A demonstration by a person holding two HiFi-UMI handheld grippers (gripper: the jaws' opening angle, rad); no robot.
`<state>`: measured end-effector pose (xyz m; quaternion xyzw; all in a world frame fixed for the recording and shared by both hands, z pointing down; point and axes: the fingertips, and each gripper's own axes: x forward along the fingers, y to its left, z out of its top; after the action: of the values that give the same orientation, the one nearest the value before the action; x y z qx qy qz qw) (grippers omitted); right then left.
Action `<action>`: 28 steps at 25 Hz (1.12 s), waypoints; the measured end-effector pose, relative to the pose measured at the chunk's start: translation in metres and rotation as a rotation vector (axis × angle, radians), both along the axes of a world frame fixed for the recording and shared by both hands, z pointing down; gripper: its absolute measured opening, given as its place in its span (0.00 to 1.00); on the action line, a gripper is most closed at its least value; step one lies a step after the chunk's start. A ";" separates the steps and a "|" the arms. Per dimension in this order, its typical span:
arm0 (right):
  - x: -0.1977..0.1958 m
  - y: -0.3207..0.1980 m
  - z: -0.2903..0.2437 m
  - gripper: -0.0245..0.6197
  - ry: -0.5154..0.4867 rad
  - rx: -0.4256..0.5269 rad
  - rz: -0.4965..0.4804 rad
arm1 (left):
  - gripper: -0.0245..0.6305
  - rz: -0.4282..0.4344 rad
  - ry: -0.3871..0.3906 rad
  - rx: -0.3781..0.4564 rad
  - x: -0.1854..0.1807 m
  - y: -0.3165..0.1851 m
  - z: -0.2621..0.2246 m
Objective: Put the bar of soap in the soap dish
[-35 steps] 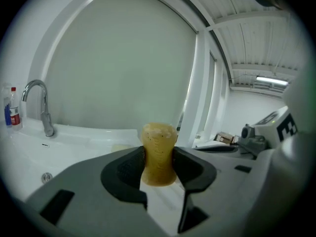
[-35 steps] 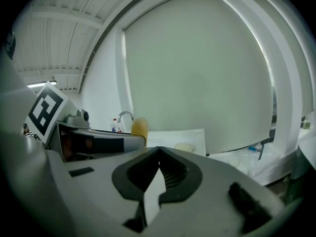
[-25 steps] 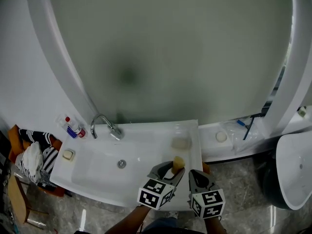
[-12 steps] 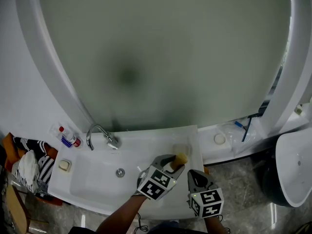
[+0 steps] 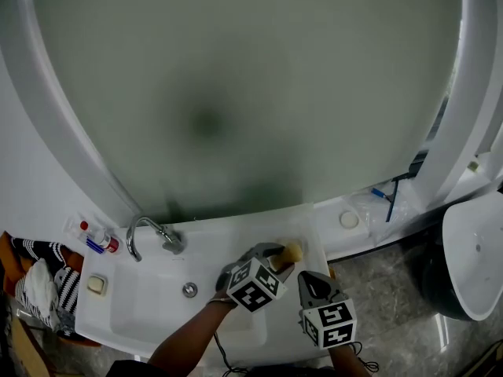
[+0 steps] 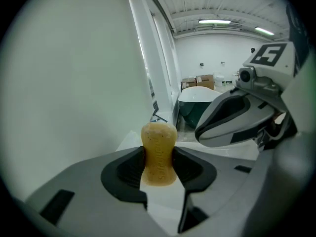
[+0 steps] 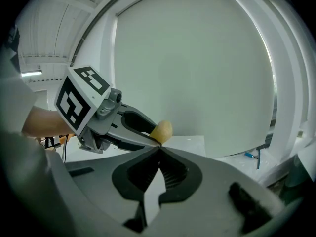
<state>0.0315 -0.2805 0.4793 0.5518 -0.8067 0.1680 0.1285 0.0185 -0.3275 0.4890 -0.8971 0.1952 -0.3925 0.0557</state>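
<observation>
Soap gripped, placing not yet done
I am pinching the bar of soap (image 6: pixel 159 154) in the left hand-held gripper (image 5: pixel 277 259), just right of centre low in the head view, over the sink's (image 5: pixel 149 309) right edge; the right hand-held gripper (image 5: pixel 312 283) is sitting pressed together, empty. In the left gripper view the soap's long axis is running top to bottom, rounded end up. I am not making out the soap dish, so I judge the set-down is what is left

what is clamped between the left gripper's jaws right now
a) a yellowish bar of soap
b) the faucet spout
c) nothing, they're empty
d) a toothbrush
a: in the left gripper view, the left gripper has its jaws pressed against both sides of the yellowish bar of soap, which stands upright between them.
</observation>
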 end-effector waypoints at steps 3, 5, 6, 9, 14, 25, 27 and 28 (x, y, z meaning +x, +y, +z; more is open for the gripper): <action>0.001 -0.003 0.006 0.06 0.007 -0.019 0.012 | 0.32 0.054 -0.024 -0.022 0.004 -0.009 0.011; 0.000 -0.004 0.011 0.06 0.013 -0.026 0.015 | 0.32 0.086 -0.046 -0.032 0.005 -0.015 0.021; -0.001 -0.006 0.013 0.06 0.016 -0.029 0.013 | 0.32 0.098 -0.064 -0.031 0.004 -0.019 0.027; -0.002 -0.010 0.019 0.06 0.019 -0.044 0.007 | 0.32 0.119 -0.105 -0.031 0.003 -0.027 0.040; 0.001 -0.023 0.025 0.06 0.012 -0.062 -0.009 | 0.32 0.132 -0.143 -0.030 0.010 -0.043 0.056; 0.020 -0.039 0.046 0.06 0.016 -0.122 -0.054 | 0.32 0.180 -0.260 -0.044 0.020 -0.076 0.102; 0.024 -0.040 0.051 0.06 0.014 -0.132 -0.057 | 0.32 0.202 -0.297 -0.040 0.022 -0.077 0.111; 0.026 -0.041 0.053 0.06 0.013 -0.136 -0.059 | 0.32 0.213 -0.315 -0.036 0.022 -0.077 0.116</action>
<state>0.0578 -0.3216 0.5326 0.5188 -0.8085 0.2151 0.1760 0.0408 -0.4048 0.6047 -0.8409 0.0808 -0.5235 0.1108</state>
